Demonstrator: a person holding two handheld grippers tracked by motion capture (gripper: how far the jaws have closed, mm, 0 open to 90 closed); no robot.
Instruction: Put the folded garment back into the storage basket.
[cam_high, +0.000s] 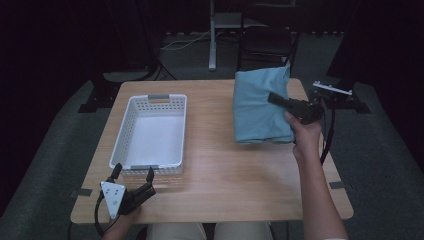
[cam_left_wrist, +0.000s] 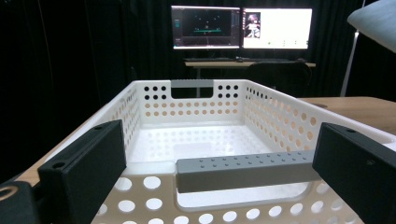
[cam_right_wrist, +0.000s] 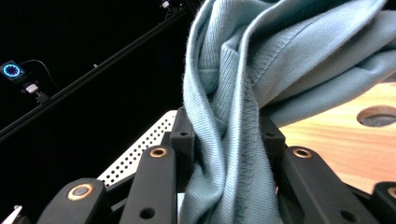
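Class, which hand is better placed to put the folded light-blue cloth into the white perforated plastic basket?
Right: the right gripper already clamps the folded light-blue cloth; the left gripper waits open at the white perforated plastic basket.

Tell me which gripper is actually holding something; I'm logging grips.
The right gripper: its jaws are clamped on the blue cloth. The left gripper is open, jaws either side of the white basket's grey handle.

Folded teal cloth, partly lifted

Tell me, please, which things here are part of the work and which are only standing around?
Part of the work:
- blue-green cloth, clamped in the right gripper
- white basket, with the open left gripper at its near handle

Standing around:
- two monitors
- chair
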